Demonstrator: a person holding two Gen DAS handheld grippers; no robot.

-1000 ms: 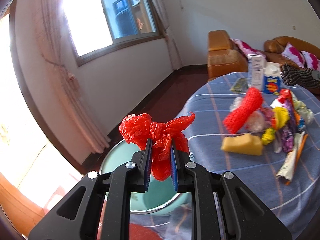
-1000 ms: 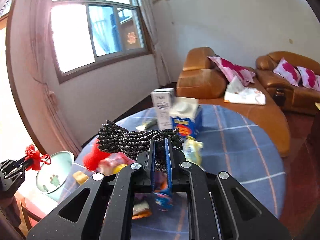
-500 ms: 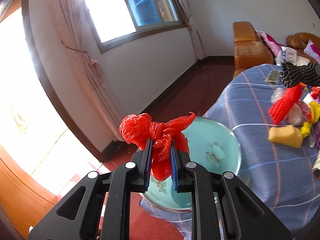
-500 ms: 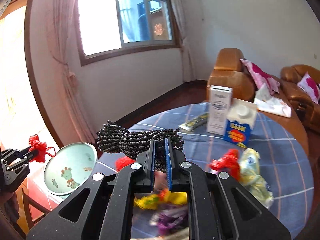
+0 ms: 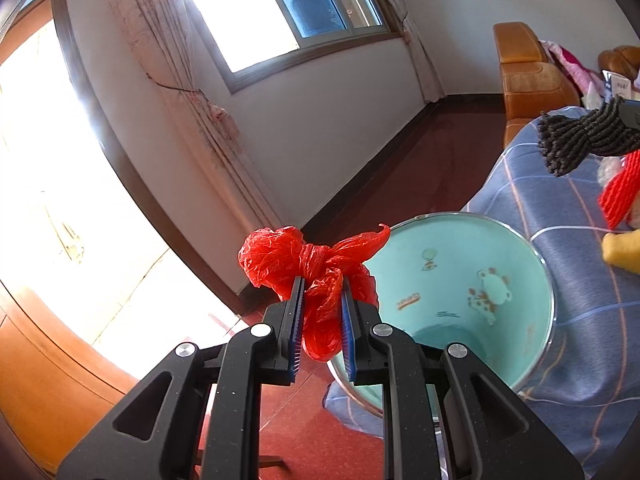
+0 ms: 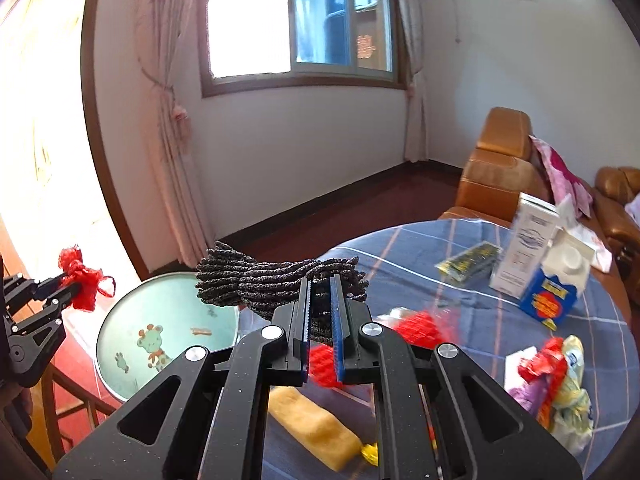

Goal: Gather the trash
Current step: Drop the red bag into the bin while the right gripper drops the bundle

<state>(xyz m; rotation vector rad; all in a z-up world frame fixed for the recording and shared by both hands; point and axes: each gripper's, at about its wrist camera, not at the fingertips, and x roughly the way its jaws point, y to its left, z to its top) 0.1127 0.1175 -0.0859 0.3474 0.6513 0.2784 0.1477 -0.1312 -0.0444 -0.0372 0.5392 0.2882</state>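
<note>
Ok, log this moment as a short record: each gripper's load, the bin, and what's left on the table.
left gripper: shut on red plastic bag, held up beside the basin's rim
right gripper: shut on dark rope bundle, held above the table
teal basin: open, at the table's edge; no trash seen inside
table: blue checked cloth
left on table: red mesh piece, yellow sponge, two cartons, crumpled wrappers
</note>
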